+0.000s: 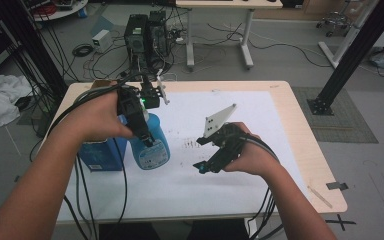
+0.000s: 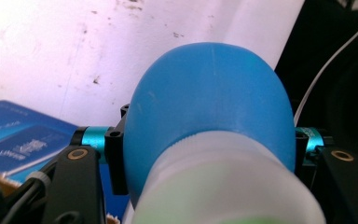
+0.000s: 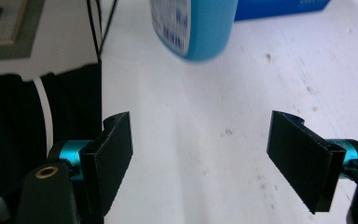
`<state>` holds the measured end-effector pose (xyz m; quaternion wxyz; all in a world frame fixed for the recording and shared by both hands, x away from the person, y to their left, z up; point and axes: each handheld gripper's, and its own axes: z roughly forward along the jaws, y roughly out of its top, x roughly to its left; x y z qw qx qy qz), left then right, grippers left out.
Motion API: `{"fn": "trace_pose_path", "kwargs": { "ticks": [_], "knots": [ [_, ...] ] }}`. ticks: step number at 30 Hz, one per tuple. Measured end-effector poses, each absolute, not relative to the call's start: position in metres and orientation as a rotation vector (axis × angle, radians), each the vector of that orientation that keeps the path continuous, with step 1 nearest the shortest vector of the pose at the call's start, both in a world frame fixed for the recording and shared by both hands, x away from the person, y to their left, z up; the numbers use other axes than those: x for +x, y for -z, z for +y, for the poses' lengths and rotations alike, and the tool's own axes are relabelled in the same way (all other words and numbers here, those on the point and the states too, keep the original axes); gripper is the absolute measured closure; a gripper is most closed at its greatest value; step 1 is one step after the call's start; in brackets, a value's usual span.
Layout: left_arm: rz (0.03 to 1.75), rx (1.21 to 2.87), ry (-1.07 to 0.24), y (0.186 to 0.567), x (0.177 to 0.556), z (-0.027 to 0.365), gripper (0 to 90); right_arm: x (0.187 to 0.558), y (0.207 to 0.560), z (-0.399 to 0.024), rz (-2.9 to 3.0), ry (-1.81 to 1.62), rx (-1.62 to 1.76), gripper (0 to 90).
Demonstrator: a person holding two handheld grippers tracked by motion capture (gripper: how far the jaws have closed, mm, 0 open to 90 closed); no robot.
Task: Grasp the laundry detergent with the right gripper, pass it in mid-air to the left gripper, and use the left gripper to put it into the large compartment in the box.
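My right gripper point(image 1: 200, 167) hangs over the white sheet toward the near right part of the bench point(image 1: 307, 150), and its jaws stand released: in the right gripper view the two black pads point(image 3: 109, 154) are wide apart with only the speckled sheet between them. Nothing is held there.

Farther over, toward the left edge of the bench, my left gripper point(image 1: 147, 141) has its jaws clenched on the blue bottle point(image 1: 150, 145). In the left gripper view the blue shoulder of that bottle point(image 2: 209, 107) bulges between the jaws, with its pale neck or cap nearest the camera. I judge the bottle to be lifted or tipped off the sheet; its base hangs blurred at the top of the right gripper view point(image 3: 193, 28), though I cannot tell for certain whether it clears the surface. Just beside it, on the left, stands a blue box point(image 1: 97, 155).

The step in hand, as I read it, is carrying the bottle with my left hand while my right one waits free. Next I would bring the open right jaws to the bottle's top or body, squarely, before any closing.
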<state>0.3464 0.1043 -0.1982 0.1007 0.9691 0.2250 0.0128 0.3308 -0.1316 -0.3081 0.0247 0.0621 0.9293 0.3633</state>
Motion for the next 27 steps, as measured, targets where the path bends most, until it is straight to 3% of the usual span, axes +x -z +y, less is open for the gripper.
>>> {"fn": "trace_pose_path", "kwargs": {
  "ticks": [4,27],
  "knots": [
    [0.788,2.815,-0.058,0.191,0.350,0.112,38.7,0.333,0.302,-0.135,2.880,-1.036,0.233,13.4],
    [1.232,2.620,-0.176,0.129,0.364,0.135,38.7,0.339,0.287,-0.151,2.941,-0.800,0.261,13.4]
  ]
}}
